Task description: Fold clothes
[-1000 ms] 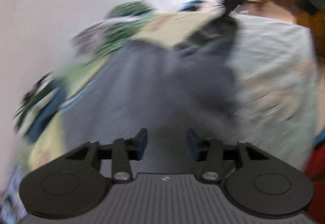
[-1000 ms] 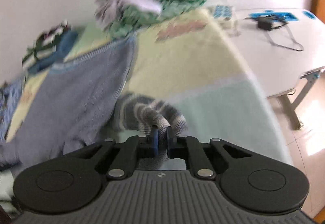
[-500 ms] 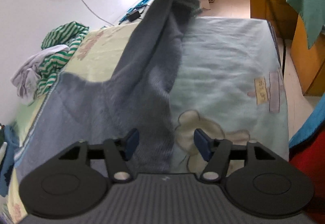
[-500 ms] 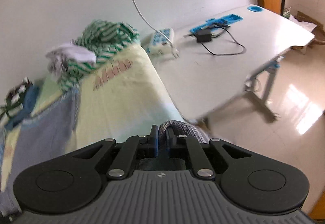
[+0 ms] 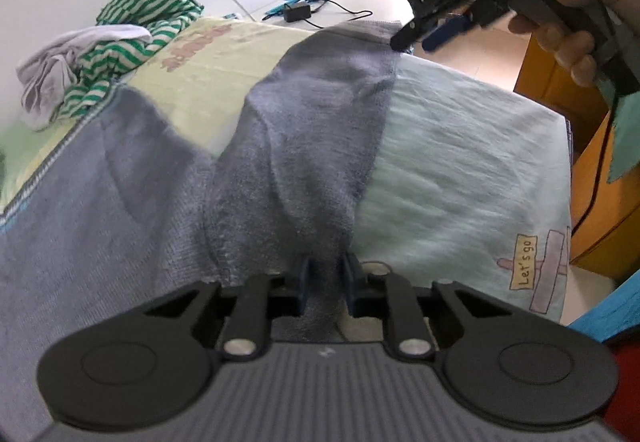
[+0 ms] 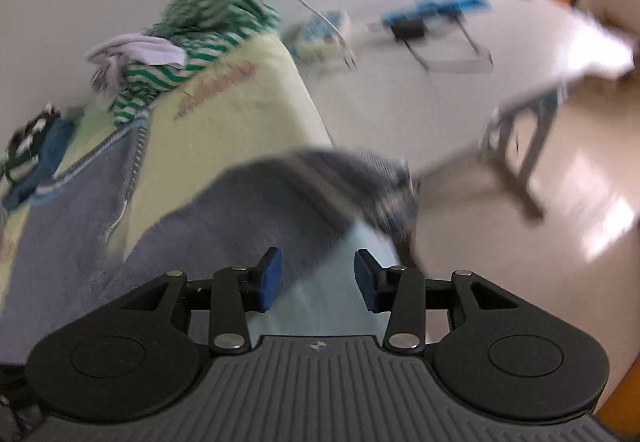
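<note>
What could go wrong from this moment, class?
1. The right gripper has open jaws, so the grey sweater's sleeve lies free at the bed edge and may slide off.
2. The left gripper pinches only a narrow bunch of sleeve; pulling could wrinkle it.

The grey sweater [image 5: 304, 145] runs off the left wrist view's left and lower edges, its body cut from sight, and a fold vanishes between the left tool [image 5: 324, 278] and its housing. In the right wrist view, motion blur smears the sleeve end [image 6: 372, 177], the bench [image 6: 460, 53] and the small items on it beyond telling; dark clothes [image 6: 28, 161] are cropped at the left edge
</note>
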Demonstrator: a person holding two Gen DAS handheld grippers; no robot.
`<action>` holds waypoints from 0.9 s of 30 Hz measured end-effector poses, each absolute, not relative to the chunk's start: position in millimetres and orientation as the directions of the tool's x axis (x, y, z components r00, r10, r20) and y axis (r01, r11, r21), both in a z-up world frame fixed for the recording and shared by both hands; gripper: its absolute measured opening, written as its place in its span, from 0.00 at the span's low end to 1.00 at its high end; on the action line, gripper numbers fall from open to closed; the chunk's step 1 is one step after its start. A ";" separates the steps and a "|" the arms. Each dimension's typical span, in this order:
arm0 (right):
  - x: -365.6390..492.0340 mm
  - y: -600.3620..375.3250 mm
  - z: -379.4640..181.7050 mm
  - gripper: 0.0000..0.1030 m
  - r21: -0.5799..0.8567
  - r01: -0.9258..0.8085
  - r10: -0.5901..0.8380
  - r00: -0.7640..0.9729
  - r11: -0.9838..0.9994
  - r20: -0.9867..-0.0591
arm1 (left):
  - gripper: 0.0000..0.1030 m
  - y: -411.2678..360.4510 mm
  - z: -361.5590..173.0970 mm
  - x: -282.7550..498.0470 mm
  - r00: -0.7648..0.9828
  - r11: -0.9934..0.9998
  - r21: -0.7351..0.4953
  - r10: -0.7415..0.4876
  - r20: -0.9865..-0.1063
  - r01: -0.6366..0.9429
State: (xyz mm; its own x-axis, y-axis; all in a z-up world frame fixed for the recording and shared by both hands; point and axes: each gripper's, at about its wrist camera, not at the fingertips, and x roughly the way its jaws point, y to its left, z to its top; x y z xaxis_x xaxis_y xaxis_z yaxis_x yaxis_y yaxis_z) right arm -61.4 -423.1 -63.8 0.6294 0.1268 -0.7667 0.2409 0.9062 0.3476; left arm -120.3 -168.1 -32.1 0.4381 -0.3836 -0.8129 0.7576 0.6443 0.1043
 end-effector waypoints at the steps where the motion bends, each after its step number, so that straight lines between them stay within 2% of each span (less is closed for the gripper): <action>1: -61.3 -427.3 -68.1 0.42 0.379 0.265 0.135 0.636 0.886 -0.760 | 0.17 -170.6 -32.5 -120.6 0.442 0.645 0.108 -0.381 -0.812 0.756; 6: -46.9 -434.9 -82.4 0.43 0.480 0.326 0.111 0.724 0.815 -0.681 | 0.17 -177.0 -32.7 -117.4 0.432 0.661 0.082 -0.387 -0.815 0.746; 7: -44.5 -436.0 -83.3 0.40 0.493 0.329 0.110 0.735 0.805 -0.669 | 0.15 -178.1 -32.7 -117.0 0.430 0.661 0.079 -0.388 -0.815 0.746; 8: -43.3 -438.9 -83.4 0.21 0.514 0.331 0.121 0.739 0.792 -0.663 | 0.13 -179.4 -32.3 -117.3 0.425 0.659 0.073 -0.393 -0.816 0.748; 9: -42.0 -441.9 -83.5 0.06 0.533 0.333 0.132 0.743 0.778 -0.656 | 0.11 -180.8 -31.8 -117.6 0.420 0.657 0.066 -0.398 -0.816 0.751; 12: -47.9 -453.7 -74.0 0.07 0.593 0.327 0.156 0.771 0.736 -0.618 | 0.03 -184.8 -30.4 -118.7 0.403 0.649 0.046 -0.414 -0.816 0.759; 15: -65.6 -464.0 -52.1 0.06 0.595 0.313 0.131 0.801 0.740 -0.584 | 0.03 -194.0 -31.5 -125.5 0.361 0.628 0.002 -0.445 -0.819 0.778; 19: -69.6 -471.1 -55.4 0.06 0.553 0.360 0.075 0.786 0.751 -0.614 | 0.04 -187.7 -26.1 -133.1 0.395 0.647 0.017 -0.445 -0.804 0.762; 20: -65.0 -470.6 -63.4 0.06 0.534 0.377 0.066 0.769 0.757 -0.636 | 0.05 -179.5 -21.7 -133.6 0.410 0.663 0.019 -0.439 -0.799 0.748; 22: -54.4 -465.7 -77.1 0.08 0.501 0.393 0.068 0.731 0.771 -0.679 | 0.21 -163.2 -13.0 -134.6 0.439 0.695 0.024 -0.426 -0.791 0.718; 23: -49.7 -462.8 -82.6 0.13 0.484 0.398 0.069 0.713 0.779 -0.697 | 0.26 -155.0 -8.7 -135.2 0.454 0.711 0.026 -0.420 -0.786 0.703; 24: -48.2 -459.0 -84.0 0.15 0.459 0.396 0.059 0.703 0.795 -0.708 | 0.35 -146.8 -4.3 -135.7 0.468 0.726 0.028 -0.412 -0.782 0.687; 25: -50.5 -453.5 -79.1 0.21 0.414 0.385 0.030 0.702 0.824 -0.712 | 0.44 -138.6 0.0 -136.2 0.482 0.741 0.030 -0.405 -0.777 0.671; 26: -53.7 -448.4 -72.7 0.32 0.357 0.382 -0.011 0.696 0.852 -0.718 | 0.46 -130.4 4.4 -136.7 0.496 0.756 0.031 -0.397 -0.772 0.654; 27: -57.3 -444.2 -66.4 0.37 0.300 0.397 -0.064 0.686 0.867 -0.725 | 0.49 -122.2 8.7 -137.3 0.509 0.770 0.033 -0.389 -0.768 0.637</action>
